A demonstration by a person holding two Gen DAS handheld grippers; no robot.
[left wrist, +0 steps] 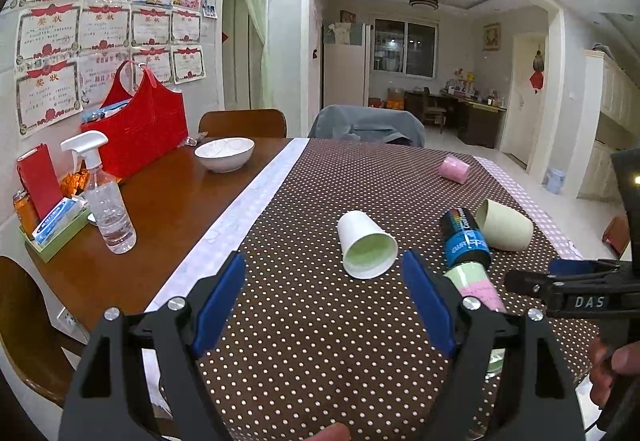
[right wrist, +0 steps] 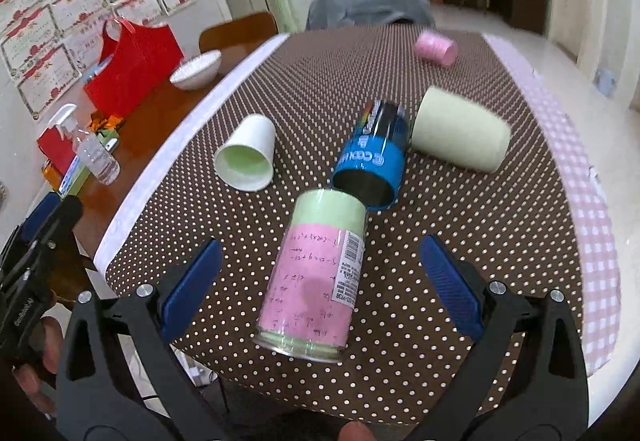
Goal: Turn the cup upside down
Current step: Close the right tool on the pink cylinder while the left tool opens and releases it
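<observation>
Several cups lie on their sides on the brown dotted tablecloth (right wrist: 460, 241). A pink and green cup (right wrist: 316, 273) lies nearest, between the open fingers of my right gripper (right wrist: 320, 273); it also shows in the left wrist view (left wrist: 478, 287). Behind it lie a blue and black cup (right wrist: 372, 157) (left wrist: 466, 237), a white cup (right wrist: 248, 157) (left wrist: 366, 245), a pale cream cup (right wrist: 460, 131) (left wrist: 506, 225) and a pink cup (right wrist: 436, 47) (left wrist: 454, 169). My left gripper (left wrist: 324, 297) is open and empty, just short of the white cup.
On the bare wood at the left stand a spray bottle (left wrist: 104, 201), a white bowl (left wrist: 224, 153), a red bag (left wrist: 140, 121) and a green tray of small items (left wrist: 56, 237). Chairs (left wrist: 244, 123) stand at the far edge.
</observation>
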